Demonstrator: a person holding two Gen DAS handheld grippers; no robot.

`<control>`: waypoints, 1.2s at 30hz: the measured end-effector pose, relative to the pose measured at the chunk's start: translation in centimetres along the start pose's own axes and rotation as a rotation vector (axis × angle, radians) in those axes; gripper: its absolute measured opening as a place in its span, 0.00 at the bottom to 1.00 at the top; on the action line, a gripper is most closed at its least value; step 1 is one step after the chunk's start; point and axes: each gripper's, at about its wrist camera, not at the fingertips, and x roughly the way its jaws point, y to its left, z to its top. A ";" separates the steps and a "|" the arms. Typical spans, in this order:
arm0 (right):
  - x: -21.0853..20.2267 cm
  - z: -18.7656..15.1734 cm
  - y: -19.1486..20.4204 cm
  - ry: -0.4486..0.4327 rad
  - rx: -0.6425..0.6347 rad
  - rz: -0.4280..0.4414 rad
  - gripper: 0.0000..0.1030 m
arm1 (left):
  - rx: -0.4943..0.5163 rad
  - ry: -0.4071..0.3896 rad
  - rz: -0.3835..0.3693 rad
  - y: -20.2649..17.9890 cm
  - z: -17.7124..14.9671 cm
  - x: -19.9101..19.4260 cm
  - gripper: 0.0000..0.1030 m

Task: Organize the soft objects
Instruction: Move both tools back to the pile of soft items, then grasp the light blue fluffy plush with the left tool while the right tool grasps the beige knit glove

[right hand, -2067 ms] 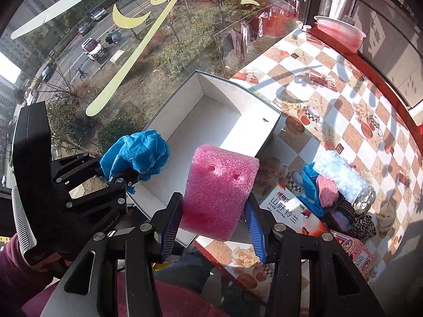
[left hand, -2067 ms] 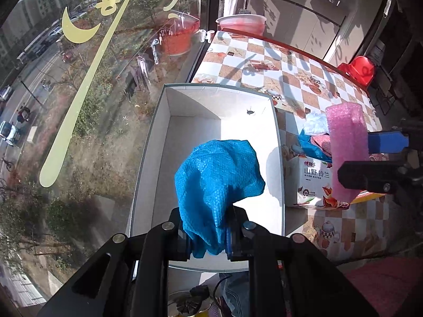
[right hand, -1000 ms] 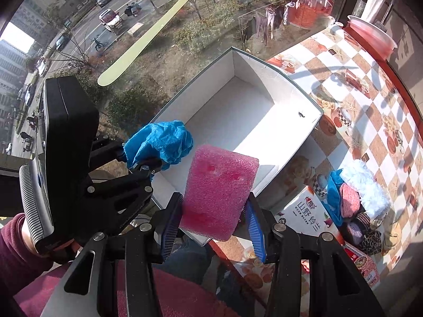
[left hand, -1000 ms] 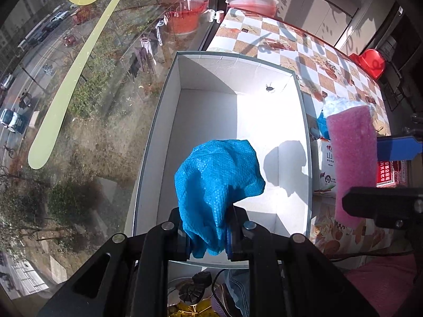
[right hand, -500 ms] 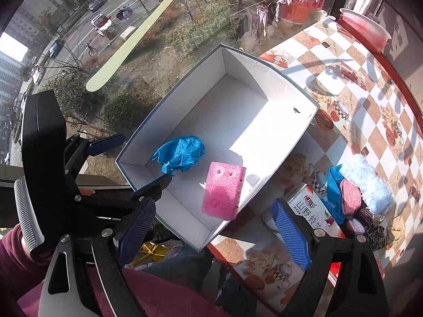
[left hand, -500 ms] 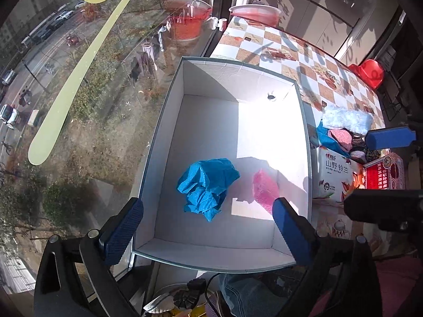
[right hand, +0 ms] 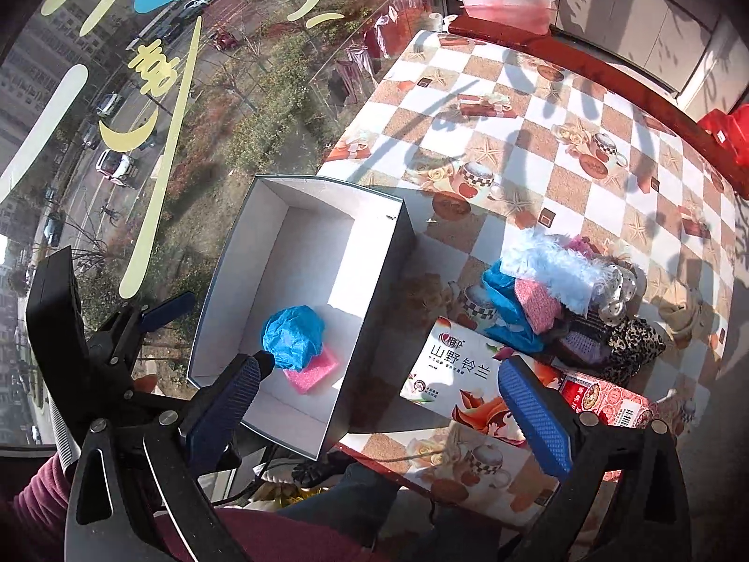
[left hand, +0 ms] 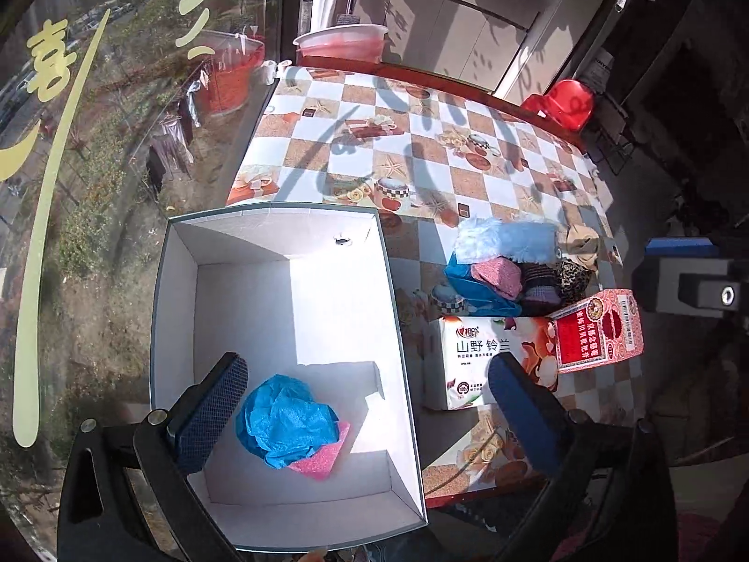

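A large window [right hand: 140, 140] fills the room's side to the left of both claws, with pale yellow characters stuck on the glass and a street with cars far below. Beyond the claws the bench [left hand: 421, 150] runs away under a checked cloth printed with cups and starfish, its far edge trimmed in red; a pink basin [left hand: 341, 42] stands at that far end, with pale cabinets [left hand: 468, 33] behind it.

The white box [left hand: 290, 234] sits on the bench's window side, directly under and ahead of the left claw [left hand: 370, 414], whose blue-padded fingers stand wide apart and hold nothing. In the box's near end, between those fingers, lies the blue cloth [left hand: 285, 421], resting partly on the pink foam [left hand: 323, 459].

The right claw [right hand: 379, 414] is likewise spread wide and empty, hovering over the box's near right corner. Ahead of its right finger lies a flat printed carton [right hand: 463, 374], touching a red packet [right hand: 608, 398]. Just beyond them sits a pile of soft things [right hand: 561, 299]: pale blue fluff, blue and pink cloth, a leopard-print piece.
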 end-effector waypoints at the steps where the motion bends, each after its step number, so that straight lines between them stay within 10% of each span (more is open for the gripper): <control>1: -0.9 -0.1 -1.5 -0.016 0.045 -0.007 1.00 | -0.012 0.032 -0.052 -1.1 1.0 0.8 1.00; 7: -5.2 -2.5 -12.6 -0.098 0.325 -0.073 1.00 | -0.239 0.268 -0.283 -5.7 6.7 8.1 1.00; 23: 0.5 -3.3 -31.0 0.045 0.538 -0.098 1.00 | -0.698 0.537 -0.191 -8.7 11.2 22.5 1.00; 36: 12.4 3.6 -38.7 0.167 0.468 -0.210 1.00 | -0.717 0.644 -0.064 -10.0 11.2 26.7 0.88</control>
